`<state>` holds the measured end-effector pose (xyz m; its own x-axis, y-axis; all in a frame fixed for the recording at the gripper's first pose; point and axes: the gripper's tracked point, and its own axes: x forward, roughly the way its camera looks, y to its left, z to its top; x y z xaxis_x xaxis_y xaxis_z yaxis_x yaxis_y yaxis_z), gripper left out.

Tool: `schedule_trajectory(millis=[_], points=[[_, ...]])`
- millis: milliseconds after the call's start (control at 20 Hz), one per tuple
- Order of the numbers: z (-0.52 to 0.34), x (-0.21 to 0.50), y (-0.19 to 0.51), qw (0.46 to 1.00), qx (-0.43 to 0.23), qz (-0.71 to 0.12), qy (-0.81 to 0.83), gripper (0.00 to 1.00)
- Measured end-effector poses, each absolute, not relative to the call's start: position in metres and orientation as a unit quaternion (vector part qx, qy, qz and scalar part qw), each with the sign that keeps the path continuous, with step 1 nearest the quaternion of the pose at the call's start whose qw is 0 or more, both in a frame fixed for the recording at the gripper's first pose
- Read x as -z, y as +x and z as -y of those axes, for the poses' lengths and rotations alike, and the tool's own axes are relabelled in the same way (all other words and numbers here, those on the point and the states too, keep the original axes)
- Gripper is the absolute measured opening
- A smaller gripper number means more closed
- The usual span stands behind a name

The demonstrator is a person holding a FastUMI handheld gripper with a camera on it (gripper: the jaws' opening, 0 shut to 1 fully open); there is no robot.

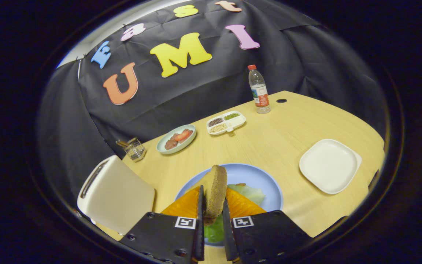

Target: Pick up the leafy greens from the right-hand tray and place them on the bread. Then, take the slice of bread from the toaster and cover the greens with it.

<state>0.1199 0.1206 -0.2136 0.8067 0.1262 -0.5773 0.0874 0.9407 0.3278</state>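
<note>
You are gripping the slice of bread (pixel 215 190) in the tongs (pixel 213 211): both fingers are pressing on its flat sides, and the slice is standing on edge between them, its brown crust facing you and its upper end reaching out past the fingertips. You are holding it over the blue plate (pixel 262 179), which is sitting on the bench (pixel 277 139) directly beneath and ahead of the fingers. On that plate the leafy greens (pixel 247 192) are lying, pale green just beyond the right finger and a brighter green showing in the gap between the fingers below the slice. Whatever is lying under the greens is hidden by the fingers, so you cannot tell from here how they are resting.

The white toaster (pixel 114 194) is standing just to the left of the fingers, near the plate, with its slot along its far-left top edge. The empty white square tray (pixel 329 165) is sitting to the right of the blue plate, apart from it. Farther back on the bench, a pale oval dish (pixel 176 139) is holding reddish slices, and beside it a divided white tray (pixel 226 122) is carrying small heaps of grains or seeds. A small clear glass container (pixel 134 149) is standing behind the toaster, and a water bottle (pixel 259 90) with a red cap is standing upright near the bench's far edge.
</note>
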Motion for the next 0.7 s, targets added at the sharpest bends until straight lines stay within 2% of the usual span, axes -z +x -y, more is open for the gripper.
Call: schedule_trajectory(millis=[50, 200, 250, 350, 450, 550, 700], points=[[-0.114, 0.217, 0.118, 0.936, -0.003, -0.314, 0.159, 0.30], [-0.095, 0.218, 0.114, 0.937, 0.023, -0.317, 0.146, 0.60], [-0.088, 0.214, 0.112, 0.938, 0.035, -0.314, 0.144, 0.64], [-0.084, 0.197, 0.112, 0.946, 0.039, -0.291, 0.141, 0.79], [-0.084, 0.168, 0.111, 0.960, 0.037, -0.251, 0.122, 0.82], [-0.088, 0.133, 0.108, 0.974, 0.030, -0.203, 0.096, 0.92], [-0.097, 0.072, 0.100, 0.991, 0.019, -0.118, 0.053, 0.96]])
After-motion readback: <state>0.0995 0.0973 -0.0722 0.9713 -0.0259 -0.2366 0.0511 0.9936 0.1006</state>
